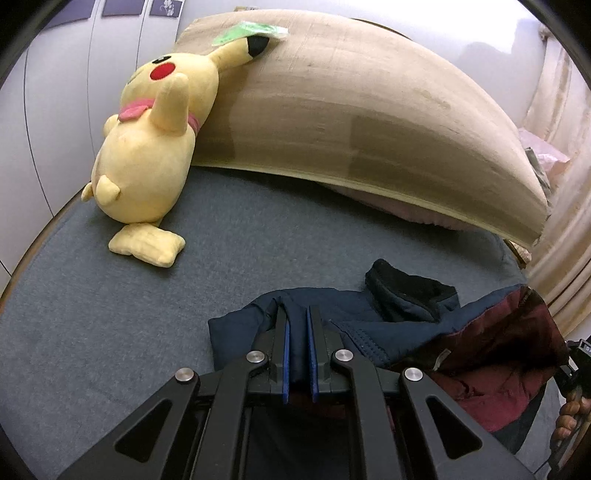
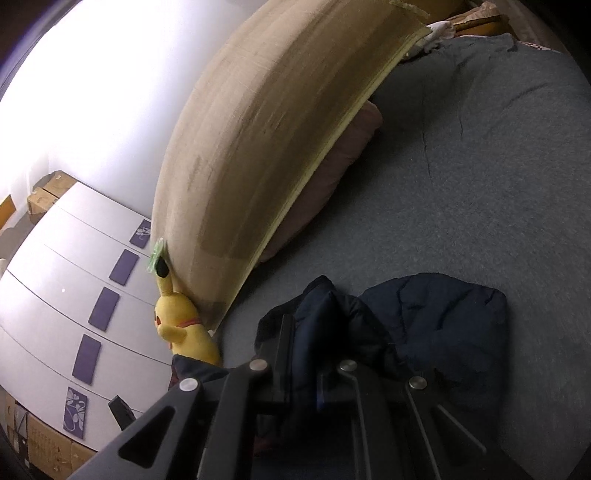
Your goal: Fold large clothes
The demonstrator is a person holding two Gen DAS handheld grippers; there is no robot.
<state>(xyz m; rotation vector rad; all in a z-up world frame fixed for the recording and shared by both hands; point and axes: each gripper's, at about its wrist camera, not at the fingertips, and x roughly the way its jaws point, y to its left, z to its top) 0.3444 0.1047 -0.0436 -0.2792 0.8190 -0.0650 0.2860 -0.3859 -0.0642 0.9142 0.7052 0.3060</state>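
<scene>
The bed [image 1: 110, 314] carries a grey-blue sheet and bears three items: a navy padded jacket [image 1: 369, 328] with a maroon lining [image 1: 509, 354], a yellow Pikachu plush [image 1: 147, 147], and a pinkish pillow [image 2: 332, 166] tucked under the lower edge of the tan upholstered headboard [image 1: 351, 110]. The plush leans against the headboard at the far-left corner; a green plastic wrapper [image 1: 240, 31] lies at its ear tip.

Left gripper [image 1: 298, 321] — jaws pressed together on a fold of navy jacket fabric, which runs between the blue pads [image 1: 286, 354]. The jacket lies crumpled directly ahead of and beneath the fingers, its dark collar [image 1: 406, 291] to the right of the tips and the maroon lining turned outward further right.

Right gripper [image 2: 306, 332] — jaws pressed together with navy jacket fabric bunched between and over the fingers; the pads are mostly hidden in shadow. A rounded mass of the jacket [image 2: 443, 314] rests on the sheet just right of the fingertips.

At the right edge of the left wrist view, a hand [image 1: 570, 417] holds a black handle. White wardrobe doors [image 2: 74, 295] with purple panels stand beyond the plush.
</scene>
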